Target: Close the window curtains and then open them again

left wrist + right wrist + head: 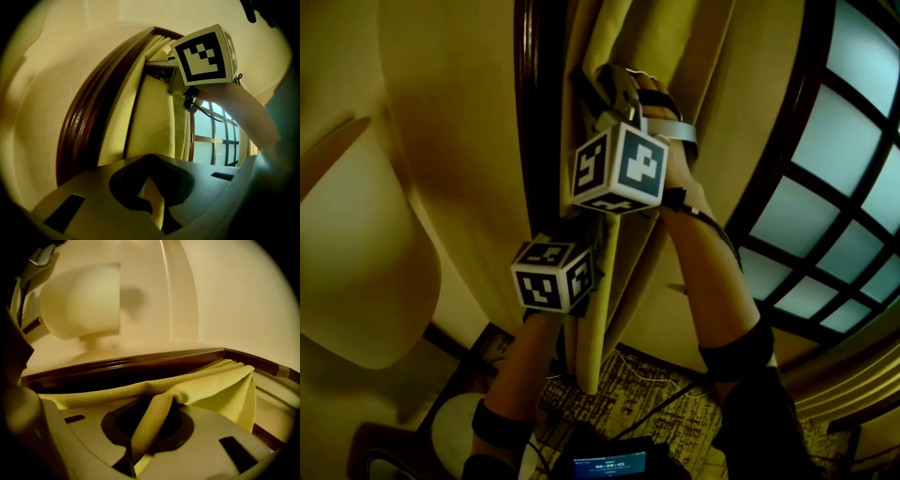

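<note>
The yellow curtain (630,42) hangs bunched against the dark wooden window frame (529,112). My right gripper (615,82) is the higher one, and a fold of the curtain (225,385) runs down between its jaws (136,452) and looks pinched there. Below it, my left gripper (596,274) holds the curtain's lower fold (592,342). In the left gripper view its jaws (153,202) are closed with a strip of yellow curtain (150,117) between them. The right gripper's marker cube (204,55) shows above.
Window panes (836,187) with dark bars lie to the right of the curtain. A cream rounded shade (358,262) stands out from the wall on the left. Below are patterned carpet (661,398), a thin cable, a white round object (455,422) and a small screen (609,462).
</note>
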### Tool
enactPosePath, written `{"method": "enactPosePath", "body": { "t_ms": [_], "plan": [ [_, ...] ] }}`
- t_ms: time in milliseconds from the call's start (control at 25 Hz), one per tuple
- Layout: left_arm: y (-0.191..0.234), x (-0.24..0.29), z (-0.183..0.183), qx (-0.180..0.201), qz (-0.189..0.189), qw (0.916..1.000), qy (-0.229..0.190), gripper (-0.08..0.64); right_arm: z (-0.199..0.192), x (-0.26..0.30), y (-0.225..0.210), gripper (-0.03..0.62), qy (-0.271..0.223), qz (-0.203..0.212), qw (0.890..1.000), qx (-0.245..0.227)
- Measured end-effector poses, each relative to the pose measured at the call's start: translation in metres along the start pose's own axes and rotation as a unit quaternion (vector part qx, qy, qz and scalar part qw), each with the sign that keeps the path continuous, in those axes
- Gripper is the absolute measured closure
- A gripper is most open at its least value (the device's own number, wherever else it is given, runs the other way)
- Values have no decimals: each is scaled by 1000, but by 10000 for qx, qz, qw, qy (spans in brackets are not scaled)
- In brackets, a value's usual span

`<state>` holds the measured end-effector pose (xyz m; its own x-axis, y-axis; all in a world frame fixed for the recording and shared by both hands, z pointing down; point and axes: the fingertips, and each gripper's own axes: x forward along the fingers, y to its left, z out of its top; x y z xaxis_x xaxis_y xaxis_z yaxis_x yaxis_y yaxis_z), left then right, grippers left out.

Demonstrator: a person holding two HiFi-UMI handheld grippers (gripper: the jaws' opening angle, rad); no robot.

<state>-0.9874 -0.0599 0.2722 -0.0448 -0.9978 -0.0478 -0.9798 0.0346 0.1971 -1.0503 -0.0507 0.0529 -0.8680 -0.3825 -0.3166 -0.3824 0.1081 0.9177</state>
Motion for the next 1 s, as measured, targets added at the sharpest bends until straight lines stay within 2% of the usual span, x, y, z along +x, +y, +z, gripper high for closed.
{"method": "enactPosePath", "body": {
  "t_ms": [120, 160, 320, 480, 600, 840, 1000],
  "plan": [
    [-12, 1, -9, 122, 96, 9999, -21, 559, -17, -20, -4, 496, -74, -91, 9990, 424],
    [-17, 2, -13, 183, 138, 9997, -35, 560, -26, -28, -4, 450, -56, -99, 9985, 544],
    [-38, 8, -29, 506, 447, 9977, -83, 560, -69, -66, -9, 434, 43, -271, 9939, 1065],
    [-74, 14, -50, 522, 656, 9965, -71, 560, -109, -127, -40, 433, 93, -505, 9765, 2091],
    [-113, 9, -70, 558, 691, 9960, 54, 560, -127, -183, -56, 433, 62, -427, 9637, 2636],
    [-197, -13, -100, 651, 550, 9961, 215, 560, -172, -300, -56, 431, 476, -151, 9555, 2906],
    [-246, -37, -123, 630, 451, 9965, 327, 560, -204, -380, -41, 434, 929, 78, 9429, 3197]
  ]
}}
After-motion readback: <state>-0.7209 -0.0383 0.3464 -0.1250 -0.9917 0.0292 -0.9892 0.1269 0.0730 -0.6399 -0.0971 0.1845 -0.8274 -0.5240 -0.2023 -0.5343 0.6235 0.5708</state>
